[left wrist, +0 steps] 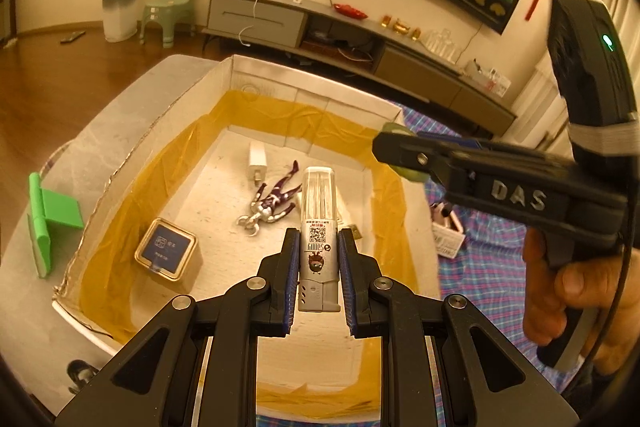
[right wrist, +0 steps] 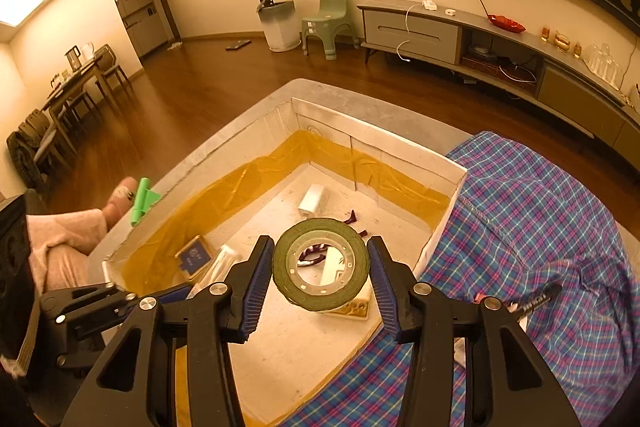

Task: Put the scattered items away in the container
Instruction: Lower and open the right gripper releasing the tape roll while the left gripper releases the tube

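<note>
The near half of the box [left wrist: 304, 95] floor is left bare. Its far half is occupied by a square tin [left wrist: 167, 250], a toy figure [left wrist: 272, 201] and a white charger [left wrist: 257, 159]. Entry from the right is crossed by the right gripper [left wrist: 400, 151].

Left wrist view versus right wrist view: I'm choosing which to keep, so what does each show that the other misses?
Only the left wrist view shows the left hand-held gripper closed on a clear-capped tube. Only the right wrist view shows the green tape roll face-on and a black marker on the plaid cloth. Both show the box, figurine and blue-lidded tin.
</note>
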`<act>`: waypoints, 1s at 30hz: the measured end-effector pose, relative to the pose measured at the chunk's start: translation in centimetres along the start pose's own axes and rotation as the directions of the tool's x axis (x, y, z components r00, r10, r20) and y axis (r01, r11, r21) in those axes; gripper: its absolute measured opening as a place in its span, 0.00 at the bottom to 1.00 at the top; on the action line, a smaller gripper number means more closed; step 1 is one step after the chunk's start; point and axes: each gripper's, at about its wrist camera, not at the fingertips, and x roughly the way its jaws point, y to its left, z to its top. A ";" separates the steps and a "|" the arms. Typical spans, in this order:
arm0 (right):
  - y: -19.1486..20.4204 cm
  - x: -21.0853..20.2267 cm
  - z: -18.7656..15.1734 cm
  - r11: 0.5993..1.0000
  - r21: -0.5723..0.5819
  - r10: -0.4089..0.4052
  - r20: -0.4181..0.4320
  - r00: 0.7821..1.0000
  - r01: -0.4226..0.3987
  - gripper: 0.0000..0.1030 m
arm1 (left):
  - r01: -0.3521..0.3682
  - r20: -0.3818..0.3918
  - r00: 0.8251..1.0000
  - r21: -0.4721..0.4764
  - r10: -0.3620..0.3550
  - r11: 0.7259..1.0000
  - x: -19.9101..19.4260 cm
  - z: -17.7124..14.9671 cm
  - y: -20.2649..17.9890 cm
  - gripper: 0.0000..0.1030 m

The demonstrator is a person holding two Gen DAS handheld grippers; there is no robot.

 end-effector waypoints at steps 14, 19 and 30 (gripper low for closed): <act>-0.7 4.9 1.5 0.972 -0.168 -0.183 -0.091 0.979 0.166 0.48 | -0.053 -0.058 0.997 0.098 0.058 0.994 1.7 -0.6 -0.9 0.19; -1.1 6.4 1.8 0.962 -0.197 -0.214 -0.125 0.969 0.187 0.48 | 0.004 -0.088 0.996 0.034 -0.001 0.999 2.0 -0.3 0.2 0.19; -0.9 8.0 2.2 0.920 -0.289 -0.312 -0.133 0.941 0.265 0.48 | 0.030 -0.118 0.993 -0.008 -0.030 1.000 2.7 -0.2 0.6 0.29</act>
